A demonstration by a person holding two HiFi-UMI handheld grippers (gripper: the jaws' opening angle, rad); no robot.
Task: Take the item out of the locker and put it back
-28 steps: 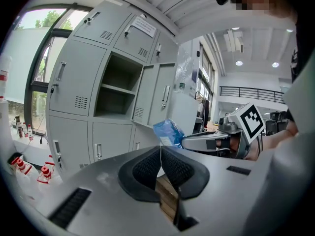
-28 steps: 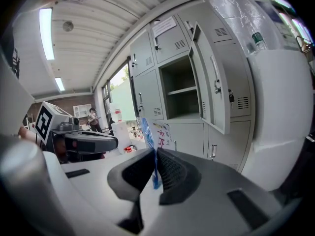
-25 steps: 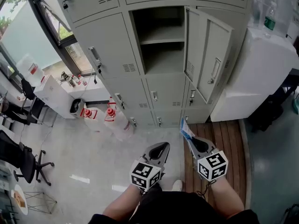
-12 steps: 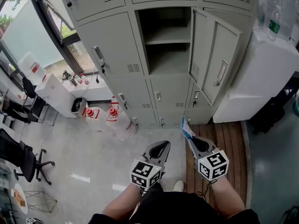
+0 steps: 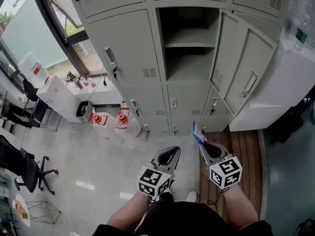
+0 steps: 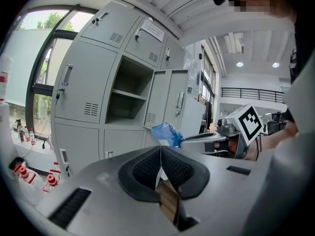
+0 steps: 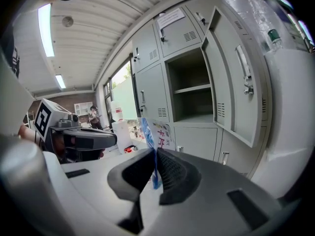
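The right tool (image 5: 201, 142) grips a blue packet (image 5: 196, 133) well outside the open locker (image 5: 189, 45).

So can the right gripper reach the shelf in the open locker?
Probably, once closer: the door hangs open and nothing blocks the shelf, though the right gripper is shut on a blue packet.

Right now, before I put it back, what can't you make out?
- Packet print: right gripper view, too small; its lower edge is hidden inside the right gripper.
- Open locker, upper part: head view, back in shadow.
- Paper label above the open locker: right gripper view, too small.
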